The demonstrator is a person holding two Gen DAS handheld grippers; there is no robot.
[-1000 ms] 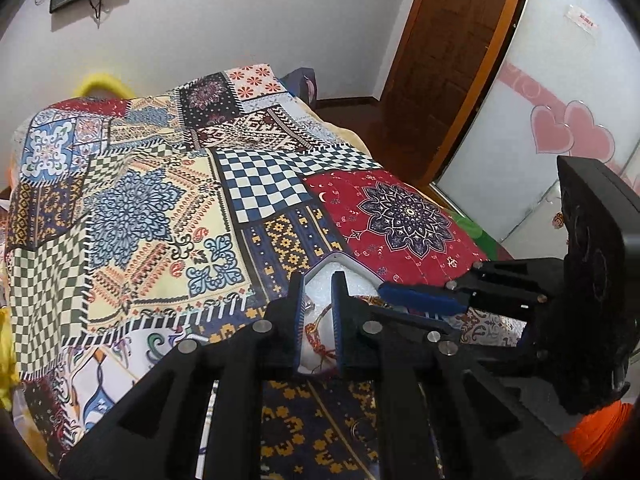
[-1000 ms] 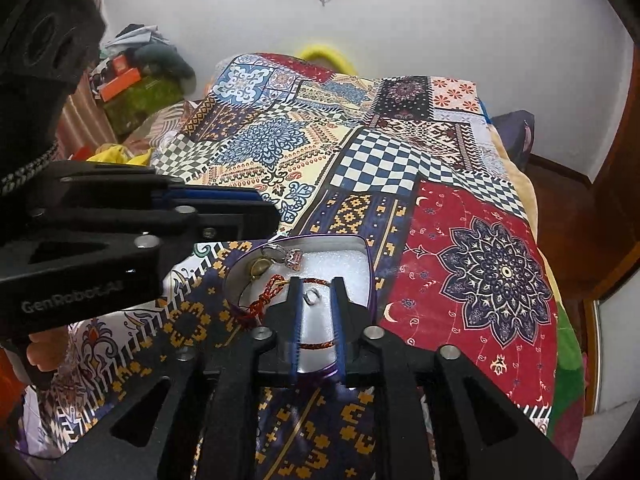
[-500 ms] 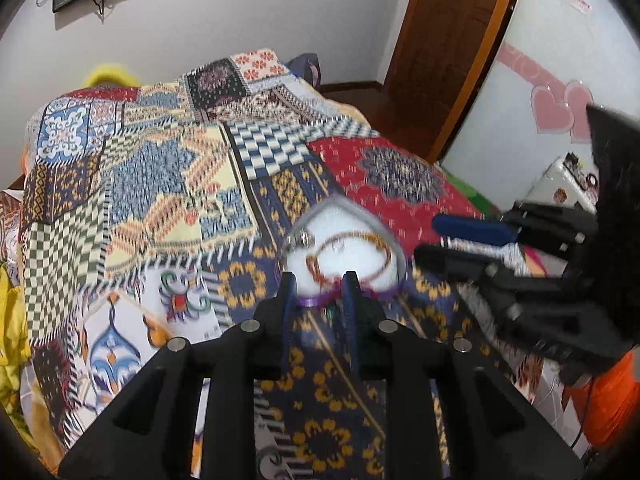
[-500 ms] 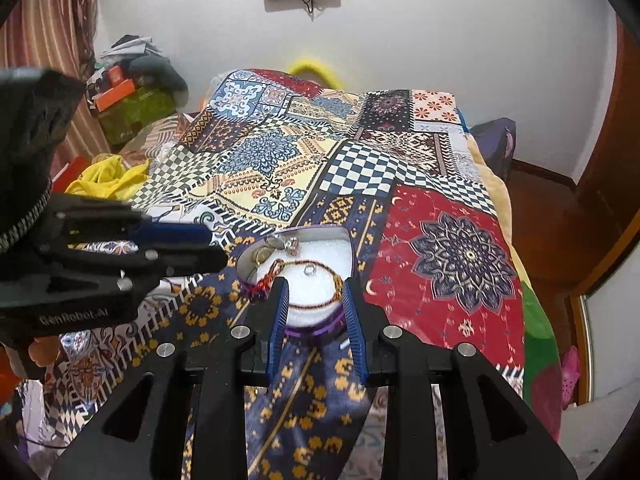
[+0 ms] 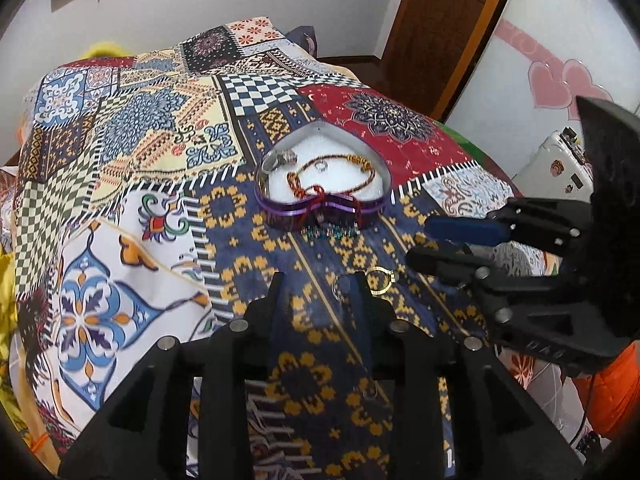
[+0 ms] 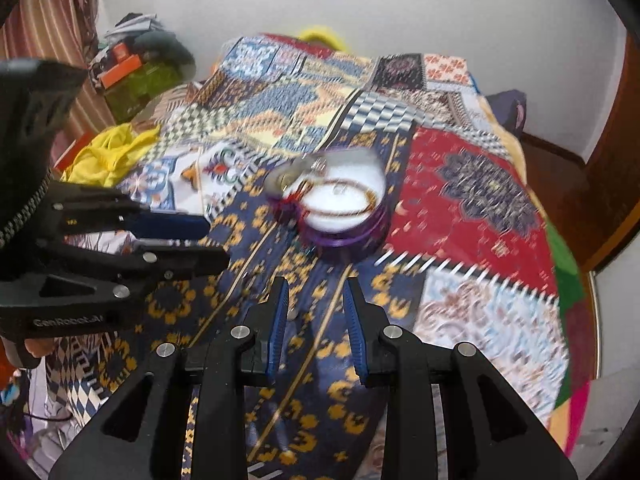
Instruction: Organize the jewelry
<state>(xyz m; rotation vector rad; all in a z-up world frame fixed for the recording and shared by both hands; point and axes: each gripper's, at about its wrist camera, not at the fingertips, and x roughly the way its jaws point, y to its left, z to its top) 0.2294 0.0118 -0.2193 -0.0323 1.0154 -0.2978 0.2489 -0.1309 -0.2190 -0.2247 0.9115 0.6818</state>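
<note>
Left claw [image 5: 318, 286] agape, right claw [image 6: 314, 292] agape, gold ring [image 5: 380, 279] only in left view, heart box [image 5: 324, 176] beyond.

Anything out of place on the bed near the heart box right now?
Yes. A gold ring and a thin silvery hoop lie loose on the bedspread, outside the heart-shaped box, just ahead of the left tool. The bracelet and other pieces sit inside. Both tools are open and empty.
</note>
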